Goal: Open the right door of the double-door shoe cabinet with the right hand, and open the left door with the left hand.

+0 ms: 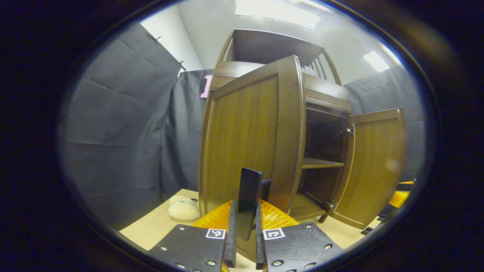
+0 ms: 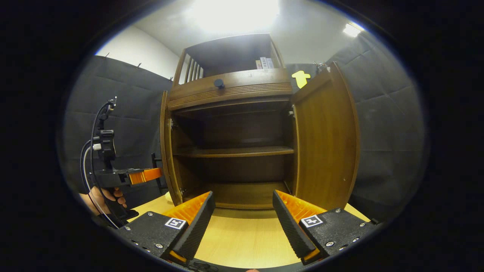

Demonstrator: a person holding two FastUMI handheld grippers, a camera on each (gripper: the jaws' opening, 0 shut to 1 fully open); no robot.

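Both doors swung wide on the shoe cabinet (image 2: 230,90) standing on the table (image 2: 242,234): left door (image 1: 245,139), right door (image 2: 325,139). Left gripper (image 1: 245,211) fingers clamped on the left door's black handle (image 1: 249,196). Right gripper (image 2: 244,223) fingers spread apart, holding nothing, facing the bare shelf (image 2: 234,152).

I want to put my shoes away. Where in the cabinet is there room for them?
The shelf between the two open doors looks bare, and so does the cabinet floor under it. The table in front, between the right gripper's fingers, is bare too. It's crowded by the left door, where the left gripper grips the handle.
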